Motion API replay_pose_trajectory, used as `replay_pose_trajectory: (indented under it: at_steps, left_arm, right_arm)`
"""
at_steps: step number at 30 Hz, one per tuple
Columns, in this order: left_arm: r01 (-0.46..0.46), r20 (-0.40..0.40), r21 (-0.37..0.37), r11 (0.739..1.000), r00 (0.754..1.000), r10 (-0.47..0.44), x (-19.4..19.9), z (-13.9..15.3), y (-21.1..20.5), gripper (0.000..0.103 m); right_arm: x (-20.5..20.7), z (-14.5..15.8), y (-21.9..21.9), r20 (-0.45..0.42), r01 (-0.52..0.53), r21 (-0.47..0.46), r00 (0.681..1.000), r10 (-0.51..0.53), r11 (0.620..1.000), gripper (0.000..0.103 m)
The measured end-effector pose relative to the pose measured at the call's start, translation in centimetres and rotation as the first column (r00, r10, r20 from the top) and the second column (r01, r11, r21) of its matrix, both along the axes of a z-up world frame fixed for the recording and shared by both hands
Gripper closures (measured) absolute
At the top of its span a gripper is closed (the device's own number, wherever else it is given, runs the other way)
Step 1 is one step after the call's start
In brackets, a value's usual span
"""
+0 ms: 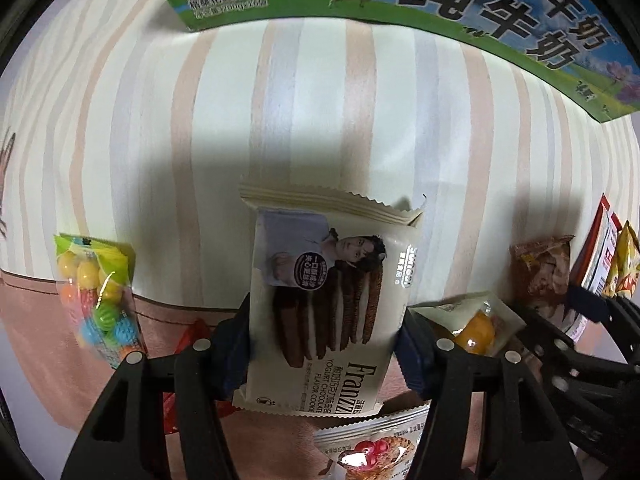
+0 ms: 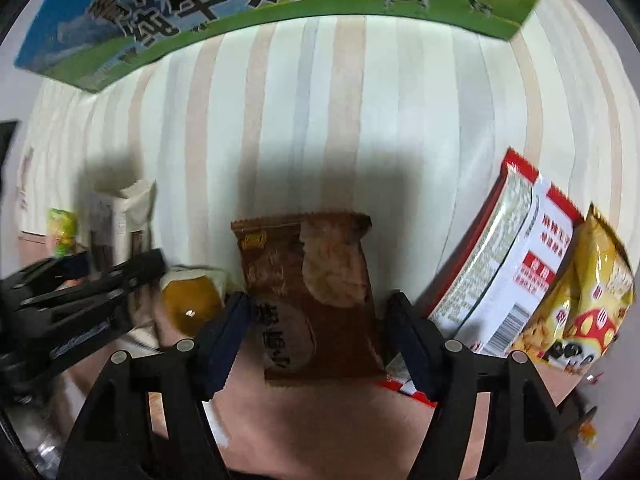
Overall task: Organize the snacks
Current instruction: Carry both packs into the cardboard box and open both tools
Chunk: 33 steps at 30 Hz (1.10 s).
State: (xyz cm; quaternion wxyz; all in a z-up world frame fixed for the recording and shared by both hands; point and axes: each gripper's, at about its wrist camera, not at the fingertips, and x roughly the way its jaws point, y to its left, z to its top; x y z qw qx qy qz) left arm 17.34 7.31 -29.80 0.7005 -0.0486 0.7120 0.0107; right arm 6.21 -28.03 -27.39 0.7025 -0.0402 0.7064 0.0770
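Left gripper point(image 1: 324, 348) pinched on the cookie pack point(image 1: 332, 300), probably for lifting. Right gripper point(image 2: 316, 340) apart around the brown snack pack point(image 2: 312, 292), not squeezing yet.

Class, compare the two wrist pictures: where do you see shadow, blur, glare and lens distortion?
Left wrist view: sharp; a dark shadow falls on the striped cloth above the cookie packet; glare on the cereal packet. Right wrist view: softer, its left edge smeared; the milk carton bows from fisheye distortion.
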Motion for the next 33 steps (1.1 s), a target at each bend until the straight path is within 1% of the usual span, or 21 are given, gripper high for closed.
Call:
replay_pose_trajectory:
  at_steps: [1, 2, 5, 7, 8, 10, 12, 13, 14, 17, 19, 20, 21, 22, 23, 24, 25, 26, 28, 30, 33]
  left_arm:
    - [0.001, 0.009, 0.008, 1.0, 1.0, -0.001, -0.3, 0.3, -0.1, 0.045]
    - [-0.001, 0.019, 0.015, 1.0, 1.0, 0.001, -0.5, 0.7, -0.1, 0.045]
    - [-0.008, 0.051, 0.011, 1.0, 0.999, 0.008, -1.3, 2.6, 0.2, 0.045]
    - [-0.013, 0.075, 0.001, 1.0, 0.997, 0.013, -1.7, 4.0, 0.7, 0.045]
    - [-0.017, 0.093, -0.013, 1.0, 0.996, 0.018, -1.9, 5.1, 0.9, 0.045]
    - [-0.025, 0.124, -0.042, 0.999, 0.992, 0.03, -2.0, 7.5, 1.2, 0.045]
    - [-0.034, 0.168, -0.086, 0.996, 0.985, 0.048, -1.9, 10.5, 1.6, 0.045]
    - [-0.034, 0.194, -0.11, 0.993, 0.979, 0.055, -1.5, 12.4, 1.7, 0.045]
    - [-0.032, 0.212, -0.124, 0.992, 0.976, 0.058, -1.0, 13.8, 1.8, 0.045]
    - [-0.009, 0.261, -0.172, 0.985, 0.964, 0.054, 2.8, 18.5, 2.0, 0.045]
    - [0.002, 0.279, -0.167, 0.986, 0.959, 0.045, 6.3, 21.0, 1.6, 0.045]
    - [0.005, 0.288, -0.156, 0.988, 0.957, 0.04, 7.9, 21.8, 1.7, 0.045]
    - [0.004, 0.29, -0.146, 0.989, 0.956, 0.039, 9.8, 22.1, 2.4, 0.045]
    - [0.002, 0.283, -0.137, 0.991, 0.958, 0.037, 11.5, 22.4, 2.6, 0.045]
    - [-0.004, 0.26, -0.14, 0.99, 0.965, 0.041, 13.7, 22.3, 2.9, 0.045]
    - [-0.013, 0.243, -0.148, 0.989, 0.969, 0.049, 14.5, 22.3, 2.8, 0.045]
    - [-0.021, 0.217, -0.149, 0.989, 0.975, 0.054, 15.9, 22.0, 3.1, 0.045]
    - [-0.029, 0.187, -0.157, 0.987, 0.981, 0.059, 17.6, 21.3, 3.2, 0.045]
    - [-0.044, 0.133, -0.164, 0.985, 0.989, 0.067, 20.1, 20.2, 3.4, 0.045]
    - [-0.054, 0.083, -0.161, 0.985, 0.994, 0.068, 22.1, 18.9, 3.7, 0.045]
    - [-0.06, 0.01, -0.144, 0.988, 0.998, 0.062, 23.8, 16.6, 3.5, 0.045]
  right_arm:
    - [-0.3, -0.5, 1.2, 0.016, -0.005, -0.026, 1.0, 0.006, 1.0, 0.038]
    - [-0.5, -0.3, 1.3, 0.034, -0.01, -0.045, 0.999, 0.011, 0.999, 0.042]
    - [-1.2, 1.2, 0.9, 0.051, 0.014, -0.004, 0.999, -0.014, 1.0, 0.042]
    - [-1.3, 2.8, -0.3, 0.038, 0.061, 0.08, 0.997, -0.064, 0.995, 0.042]
    - [-3.0, 3.1, -0.2, 0.033, 0.076, 0.113, 0.996, -0.081, 0.991, 0.042]
    - [-1.8, 5.6, -1.4, 0.038, 0.097, 0.193, 0.994, -0.107, 0.976, 0.042]
    - [-1.4, 8.5, -1.9, 0.057, 0.098, 0.267, 0.991, -0.117, 0.959, 0.042]
    - [-1.0, 10.5, -1.9, 0.072, 0.097, 0.303, 0.99, -0.124, 0.948, 0.042]
    - [-0.4, 12.4, -2.0, 0.09, 0.092, 0.34, 0.988, -0.129, 0.936, 0.042]
    - [2.1, 17.5, -1.8, 0.149, 0.065, 0.408, 0.979, -0.136, 0.911, 0.042]
    - [4.1, 19.6, -0.7, 0.184, 0.042, 0.424, 0.974, -0.132, 0.905, 0.042]
    - [4.5, 20.0, 0.6, 0.204, 0.033, 0.42, 0.97, -0.13, 0.907, 0.042]
    - [6.1, 21.0, 0.9, 0.232, 0.023, 0.407, 0.964, -0.128, 0.913, 0.042]
    - [5.5, 20.3, 5.1, 0.242, 0.022, 0.395, 0.962, -0.127, 0.918, 0.042]
    - [6.8, 20.5, 5.6, 0.246, 0.024, 0.389, 0.961, -0.129, 0.921, 0.042]
    - [7.9, 20.0, 6.9, 0.242, 0.027, 0.384, 0.962, -0.129, 0.923, 0.042]
    - [8.5, 20.7, 7.7, 0.237, 0.031, 0.377, 0.963, -0.128, 0.926, 0.042]
    - [9.8, 20.3, 8.1, 0.229, 0.038, 0.374, 0.965, -0.131, 0.927, 0.042]
    - [12.1, 18.6, 9.1, 0.204, 0.046, 0.361, 0.971, -0.127, 0.931, 0.042]
    - [13.9, 16.1, 10.4, 0.172, 0.056, 0.349, 0.978, -0.122, 0.936, 0.042]
    - [15.4, 13.0, 11.3, 0.127, 0.064, 0.317, 0.986, -0.109, 0.946, 0.042]
